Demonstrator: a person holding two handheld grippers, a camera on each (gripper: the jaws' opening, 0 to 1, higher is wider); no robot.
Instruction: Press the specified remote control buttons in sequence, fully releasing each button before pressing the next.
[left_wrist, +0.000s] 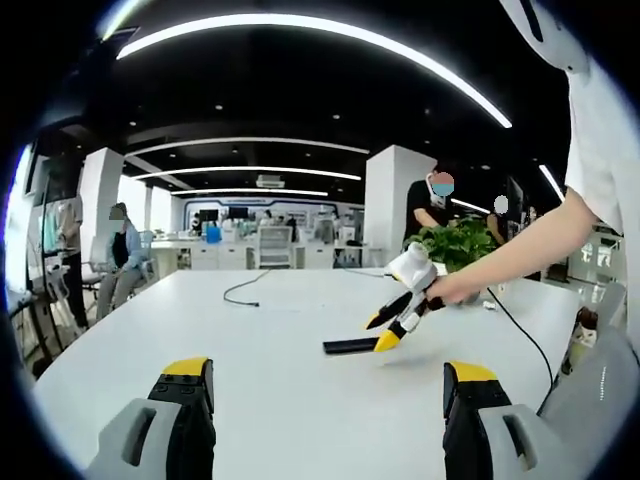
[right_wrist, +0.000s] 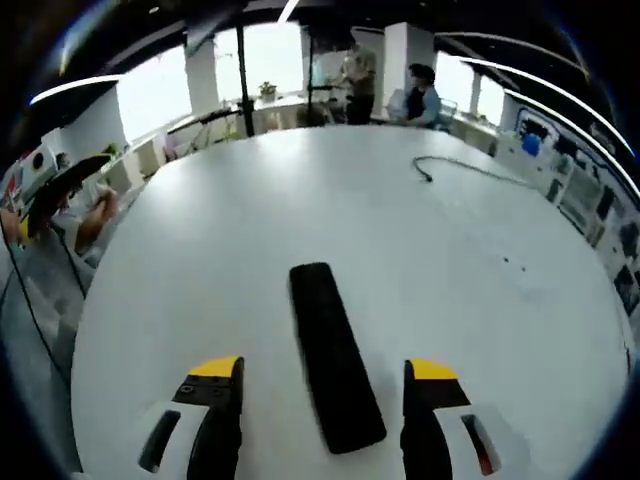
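Hovering over a slim black plastic remote control (right_wrist: 334, 357) lying flat on the broad white desk (right_wrist: 480, 300).

In the right gripper view, the remote is seen low in the frame, between the two yellow-tipped jaws of the right hand-held gripper (right_wrist: 326, 375), which are spread wide and touch nothing; whether the tips are above or beside it cannot be told. In the left gripper view, the remote (left_wrist: 350, 346) appears right of centre, and the left hand-held gripper (left_wrist: 328, 376) is held spread and empty at the bottom of the frame. The remote is judged light, rigid and smooth, so it is likely to slide or pivot on the slick desk under an off-centre push. No buttons can be made out on its dark face. Pressing is best done straight down with one jaw tip; if steadying is needed, the long side edges should be pinched.
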